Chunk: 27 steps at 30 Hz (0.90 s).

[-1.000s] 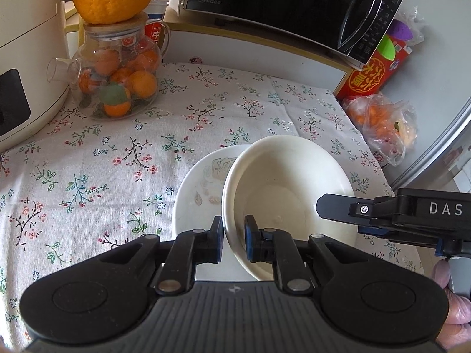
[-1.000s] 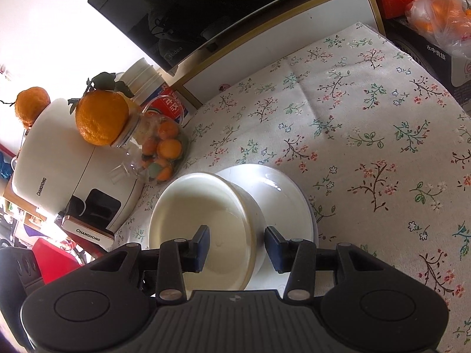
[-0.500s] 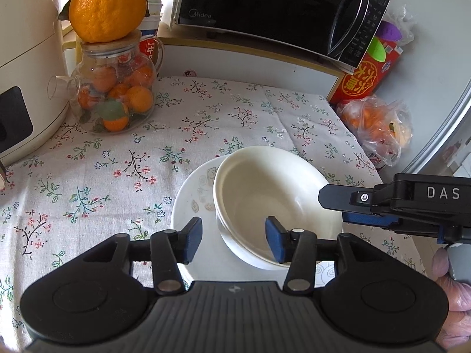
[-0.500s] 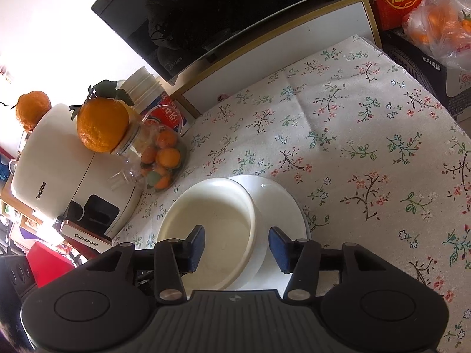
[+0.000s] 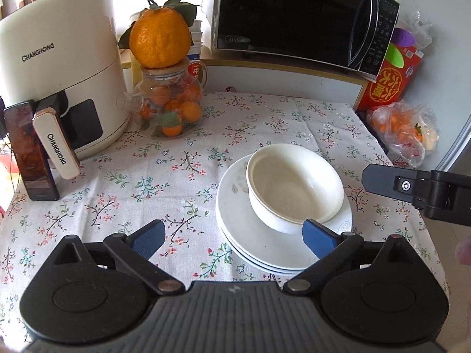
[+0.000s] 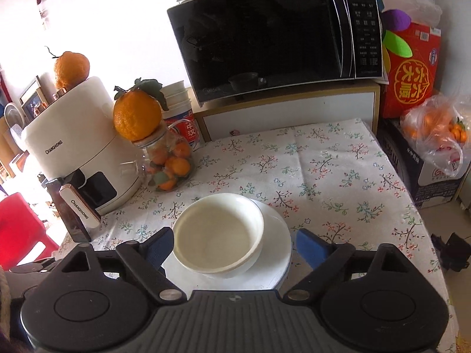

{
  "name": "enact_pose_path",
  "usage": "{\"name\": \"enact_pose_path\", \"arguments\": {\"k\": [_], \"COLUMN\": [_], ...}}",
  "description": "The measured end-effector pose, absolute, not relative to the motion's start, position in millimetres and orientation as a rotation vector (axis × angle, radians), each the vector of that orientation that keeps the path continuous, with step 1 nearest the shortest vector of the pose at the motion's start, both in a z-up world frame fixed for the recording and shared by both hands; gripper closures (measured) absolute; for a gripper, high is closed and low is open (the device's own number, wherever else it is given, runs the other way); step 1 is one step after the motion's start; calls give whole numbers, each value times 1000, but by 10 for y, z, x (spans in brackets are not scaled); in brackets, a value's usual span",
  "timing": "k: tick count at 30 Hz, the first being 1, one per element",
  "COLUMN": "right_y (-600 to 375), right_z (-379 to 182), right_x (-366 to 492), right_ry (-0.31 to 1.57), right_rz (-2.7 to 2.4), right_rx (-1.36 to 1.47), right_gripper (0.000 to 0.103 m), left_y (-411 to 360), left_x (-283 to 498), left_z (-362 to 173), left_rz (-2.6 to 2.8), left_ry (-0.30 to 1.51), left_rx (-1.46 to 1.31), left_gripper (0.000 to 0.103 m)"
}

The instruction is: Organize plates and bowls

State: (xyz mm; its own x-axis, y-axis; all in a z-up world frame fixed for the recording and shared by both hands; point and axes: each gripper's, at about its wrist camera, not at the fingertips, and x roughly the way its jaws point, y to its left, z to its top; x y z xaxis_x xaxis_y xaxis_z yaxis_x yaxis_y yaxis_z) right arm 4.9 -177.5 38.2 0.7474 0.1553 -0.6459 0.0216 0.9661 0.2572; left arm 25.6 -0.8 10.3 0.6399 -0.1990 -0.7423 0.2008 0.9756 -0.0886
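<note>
Two nested white bowls [image 5: 294, 185] [image 6: 217, 229] sit level on a stack of white plates [image 5: 250, 241] [image 6: 273, 253] on the floral tablecloth. My left gripper [image 5: 234, 235] hovers above the near side of the stack. Its jaws are opening wide, and the blue pads [image 5: 318, 236] touch nothing. My right gripper [image 6: 234, 244] hangs over the stack from the other side. Its jaws are also opening, with the bowls below the gap and neither pad on them. One of its black fingers [image 5: 412, 188] reaches in from the right in the left wrist view.
A white air fryer [image 5: 59, 88] and a glass teapot of oranges [image 5: 167, 111] topped by a big orange stand at the back left. The microwave [image 5: 294, 17] sits behind. A red box [image 6: 412, 70] and a bag of oranges [image 6: 435, 135] lie past the table's right edge.
Both grippers let go of the bowl's rim, spread wide and drew back and up. The bowl, tilted before, now rests level on the plates.
</note>
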Motion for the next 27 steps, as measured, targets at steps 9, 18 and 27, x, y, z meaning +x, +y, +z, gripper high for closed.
{"name": "enact_pose_path", "arguments": {"k": [9, 18, 27], "right_y": [-1668, -1767, -1630], "right_z": [343, 11, -2], "right_x": [-263, -247, -234], "right_ry": [747, 855, 849], "right_rz": [-27, -91, -75], "right_rx": [182, 232, 168], "right_gripper": [5, 4, 4], "left_y": [-13, -9, 6], "left_x": [-7, -45, -42], "left_z": [-8, -45, -67], "left_rz": [-158, -118, -114], "left_ry": [929, 900, 911], "left_rx": [59, 67, 71], "left_gripper": [0, 0, 0]}}
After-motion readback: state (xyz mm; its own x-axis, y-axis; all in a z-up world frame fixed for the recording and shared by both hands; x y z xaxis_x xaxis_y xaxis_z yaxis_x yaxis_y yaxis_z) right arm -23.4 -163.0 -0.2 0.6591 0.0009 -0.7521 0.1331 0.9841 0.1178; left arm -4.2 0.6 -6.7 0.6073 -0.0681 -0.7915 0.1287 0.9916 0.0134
